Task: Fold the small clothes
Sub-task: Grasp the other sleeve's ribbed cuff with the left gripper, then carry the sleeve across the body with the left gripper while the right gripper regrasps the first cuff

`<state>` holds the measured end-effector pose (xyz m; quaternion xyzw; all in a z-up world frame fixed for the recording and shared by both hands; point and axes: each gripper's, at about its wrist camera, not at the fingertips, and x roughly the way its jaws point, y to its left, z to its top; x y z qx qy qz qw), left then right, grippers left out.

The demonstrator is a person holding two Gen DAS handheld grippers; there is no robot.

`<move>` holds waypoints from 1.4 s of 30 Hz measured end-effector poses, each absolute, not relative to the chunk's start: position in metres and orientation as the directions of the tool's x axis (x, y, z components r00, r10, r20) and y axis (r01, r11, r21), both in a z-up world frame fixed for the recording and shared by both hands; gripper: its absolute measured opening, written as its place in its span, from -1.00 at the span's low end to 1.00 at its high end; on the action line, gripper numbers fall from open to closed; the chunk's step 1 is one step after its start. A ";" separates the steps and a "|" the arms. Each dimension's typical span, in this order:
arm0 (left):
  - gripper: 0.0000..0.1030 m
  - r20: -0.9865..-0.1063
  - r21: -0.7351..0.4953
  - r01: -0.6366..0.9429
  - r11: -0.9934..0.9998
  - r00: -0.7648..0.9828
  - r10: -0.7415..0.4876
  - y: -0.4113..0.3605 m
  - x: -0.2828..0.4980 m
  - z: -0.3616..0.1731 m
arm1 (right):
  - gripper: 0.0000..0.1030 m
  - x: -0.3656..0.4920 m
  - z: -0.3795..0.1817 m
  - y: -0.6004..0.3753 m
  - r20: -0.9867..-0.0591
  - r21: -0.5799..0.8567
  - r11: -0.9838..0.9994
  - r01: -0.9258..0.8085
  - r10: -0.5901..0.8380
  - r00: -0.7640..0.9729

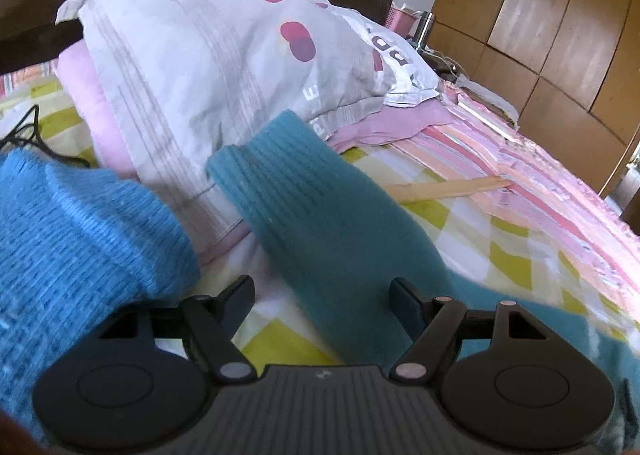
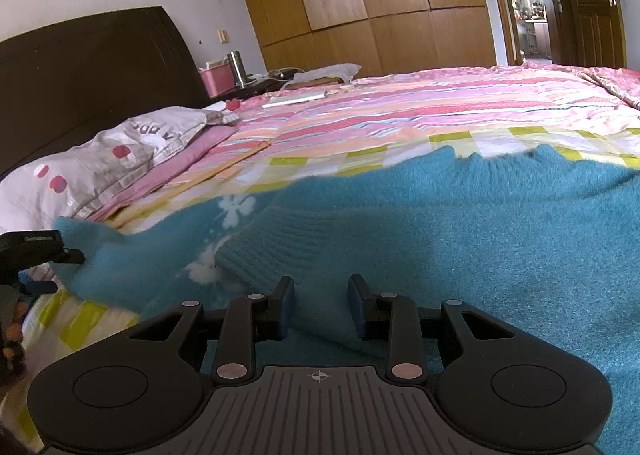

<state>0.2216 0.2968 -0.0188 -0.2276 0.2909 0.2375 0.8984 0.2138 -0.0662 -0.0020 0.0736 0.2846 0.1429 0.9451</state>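
While spread on the checked quilt (image 2: 360,159), fuzzy teal sweater (image 2: 500,223), ribbed cuffs, left claw (image 1: 322,297) released, right claw (image 2: 320,305) seemingly clenching a fold

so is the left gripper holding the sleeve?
No. The left gripper stands open over the bedsheet, and the teal sleeve lies beside its right finger, not pinched.
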 end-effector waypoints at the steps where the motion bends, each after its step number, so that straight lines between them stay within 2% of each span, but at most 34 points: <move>1: 0.50 -0.631 -0.266 -0.561 0.784 0.716 0.298 0.296 0.223 -0.018 | -0.40 0.214 -0.002 -0.066 -0.517 0.220 0.948 -0.228 0.312 0.797; 3: 0.34 -0.629 -0.282 -0.555 0.783 0.723 0.286 0.294 0.225 -0.017 | -0.40 0.214 -0.002 -0.066 -0.516 0.220 0.949 -0.228 0.311 0.798; 7: 0.24 -0.624 -0.271 -0.542 0.795 0.728 0.284 0.287 0.227 -0.017 | -0.40 0.214 -0.002 -0.066 -0.517 0.220 0.948 -0.228 0.312 0.797; 10: 0.09 -0.628 -0.255 -0.551 0.795 0.719 0.296 0.290 0.232 -0.018 | -0.40 0.214 -0.002 -0.066 -0.516 0.219 0.949 -0.228 0.311 0.798; 15: -0.40 -0.617 -0.257 -0.555 0.791 0.724 0.308 0.293 0.234 -0.014 | -0.40 0.213 -0.003 -0.066 -0.516 0.216 0.950 -0.228 0.309 0.799; 17: -0.53 -0.603 -0.268 -0.544 0.795 0.739 0.302 0.292 0.231 -0.010 | -0.40 0.213 -0.003 -0.066 -0.515 0.215 0.950 -0.228 0.309 0.799; 22: -0.62 -0.563 -0.250 -0.500 0.829 0.772 0.296 0.277 0.225 0.007 | -0.40 0.213 -0.003 -0.066 -0.515 0.213 0.950 -0.228 0.307 0.800; 27: -0.65 -0.510 -0.247 -0.392 0.886 0.830 0.225 0.244 0.219 0.029 | -0.40 0.214 -0.002 -0.065 -0.520 0.207 0.952 -0.226 0.303 0.799; 34: -0.65 -0.482 -0.202 -0.133 0.970 0.876 0.020 0.165 0.202 0.041 | -0.40 0.214 0.008 -0.070 -0.549 0.230 0.949 -0.216 0.310 0.777; 37: -0.65 -0.488 -0.163 -0.020 0.986 0.870 -0.063 0.130 0.192 0.036 | -0.40 0.213 0.014 -0.077 -0.558 0.252 0.944 -0.212 0.321 0.765; 42: -0.65 -0.529 -0.074 0.084 0.994 0.841 -0.110 0.088 0.182 0.021 | -0.40 0.217 0.024 -0.094 -0.560 0.316 0.932 -0.180 0.336 0.757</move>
